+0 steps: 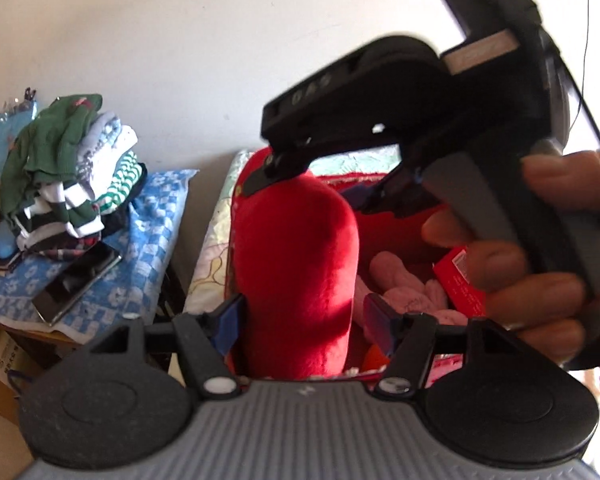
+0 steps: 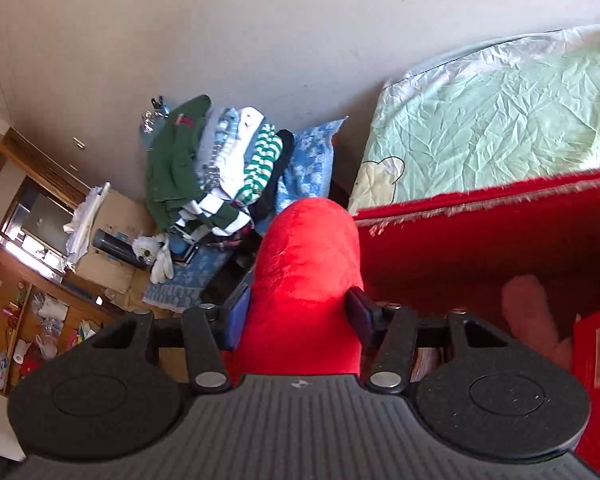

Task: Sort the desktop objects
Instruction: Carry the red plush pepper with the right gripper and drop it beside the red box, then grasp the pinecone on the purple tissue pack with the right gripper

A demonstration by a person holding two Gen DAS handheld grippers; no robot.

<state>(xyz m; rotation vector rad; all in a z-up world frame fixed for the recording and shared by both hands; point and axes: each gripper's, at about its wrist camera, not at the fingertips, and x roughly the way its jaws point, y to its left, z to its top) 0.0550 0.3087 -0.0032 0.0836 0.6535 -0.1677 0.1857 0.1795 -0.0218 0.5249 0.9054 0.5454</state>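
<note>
A red plush cushion (image 1: 296,264) stands upright between my left gripper's (image 1: 304,320) blue pads, which press its sides. In the right wrist view the same red cushion (image 2: 308,276) is squeezed between my right gripper's (image 2: 300,316) blue pads. The right gripper also shows in the left wrist view (image 1: 320,184), held by a hand, its fingers at the cushion's top. A pink plush toy (image 1: 404,284) and a red box (image 1: 460,280) lie behind on the red blanket (image 2: 480,232).
A pile of folded clothes (image 1: 68,168) and a phone (image 1: 76,284) lie on a blue patterned cloth (image 1: 148,240) at left. A green bedsheet (image 2: 492,120) covers the bed at right. Wooden shelves (image 2: 16,280) and a cardboard box (image 2: 112,240) stand far left.
</note>
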